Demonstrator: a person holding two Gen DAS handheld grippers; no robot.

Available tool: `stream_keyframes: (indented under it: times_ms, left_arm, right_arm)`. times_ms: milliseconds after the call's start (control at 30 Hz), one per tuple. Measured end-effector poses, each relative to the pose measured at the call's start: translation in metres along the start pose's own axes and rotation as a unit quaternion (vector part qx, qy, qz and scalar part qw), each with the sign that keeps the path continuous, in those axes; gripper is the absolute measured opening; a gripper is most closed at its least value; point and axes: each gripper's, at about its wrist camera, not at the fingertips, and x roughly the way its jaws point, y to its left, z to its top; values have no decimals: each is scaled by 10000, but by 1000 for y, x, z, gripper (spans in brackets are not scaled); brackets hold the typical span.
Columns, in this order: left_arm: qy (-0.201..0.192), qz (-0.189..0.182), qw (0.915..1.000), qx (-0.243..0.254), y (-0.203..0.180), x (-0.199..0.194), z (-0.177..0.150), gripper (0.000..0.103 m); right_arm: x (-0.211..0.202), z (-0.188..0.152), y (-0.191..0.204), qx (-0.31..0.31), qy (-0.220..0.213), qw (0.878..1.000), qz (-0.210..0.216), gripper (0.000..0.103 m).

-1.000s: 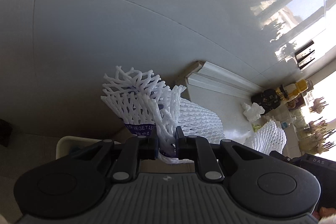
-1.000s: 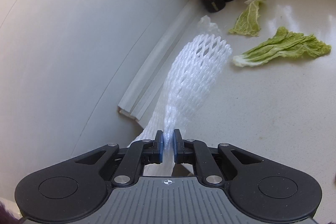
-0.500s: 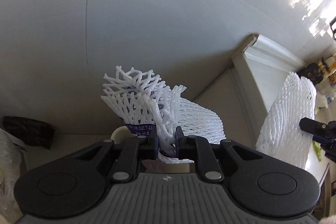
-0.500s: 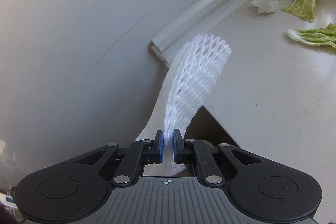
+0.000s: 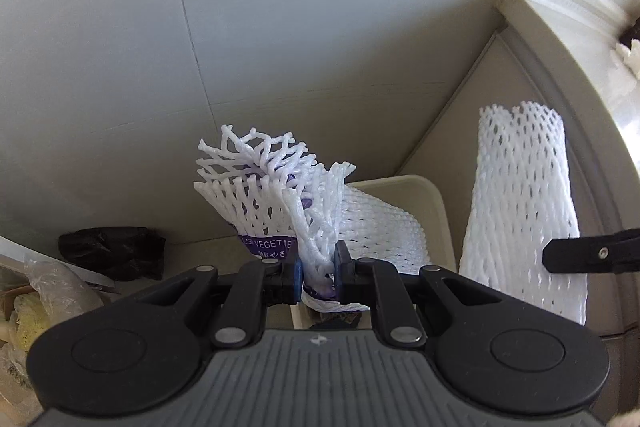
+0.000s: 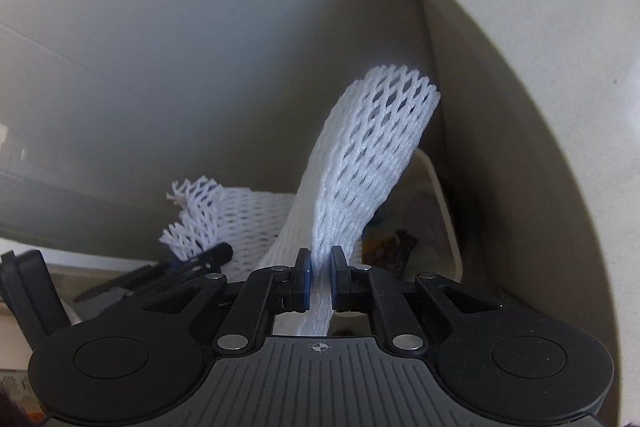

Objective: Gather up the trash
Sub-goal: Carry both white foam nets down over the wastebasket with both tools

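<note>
My left gripper point(image 5: 317, 277) is shut on a white foam net sleeve with a purple vegetable label point(image 5: 276, 203), held above a cream bin point(image 5: 434, 199). My right gripper point(image 6: 319, 285) is shut on a second white foam net sleeve point(image 6: 372, 155), which stands up from the jaws over the same bin point(image 6: 444, 211). That sleeve shows in the left wrist view point(image 5: 524, 203) at right, with a right finger point(image 5: 592, 254) beside it. The left sleeve point(image 6: 200, 219) and left gripper show at lower left in the right wrist view.
The bin stands on the floor in a corner between a grey wall point(image 5: 280, 27) and the cream cabinet side point(image 6: 520, 67). Dark scraps point(image 6: 394, 247) lie inside the bin. A black bag point(image 5: 114, 251) and clear plastic bags point(image 5: 48, 291) lie to the left.
Both grippers have moved off the countertop and down toward the floor corner, carrying their sleeves. The bin has come into view below them and the countertop trash has left the right wrist view.
</note>
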Motion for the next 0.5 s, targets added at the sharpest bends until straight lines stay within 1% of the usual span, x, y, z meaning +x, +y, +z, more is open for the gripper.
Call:
stream_keyframes:
  times_ms: [133, 300, 433, 500]
  left_arm:
    - [149, 112, 9998, 73, -2, 21, -4, 13]
    - [357, 254, 9989, 178, -9, 54, -4, 13]
    - [434, 444, 9970, 470, -16, 76, -3, 13]
    - [454, 568, 9948, 717, -18, 85, -6, 13]
  right_arm:
    - [43, -1, -5, -122, 559, 9983, -145, 9]
    - [99, -4, -11, -209, 1294, 9908, -326, 9]
    - [141, 0, -22, -224, 1790, 9820, -561, 9]
    - [159, 3, -29, -199, 1996, 9781, -557, 9]
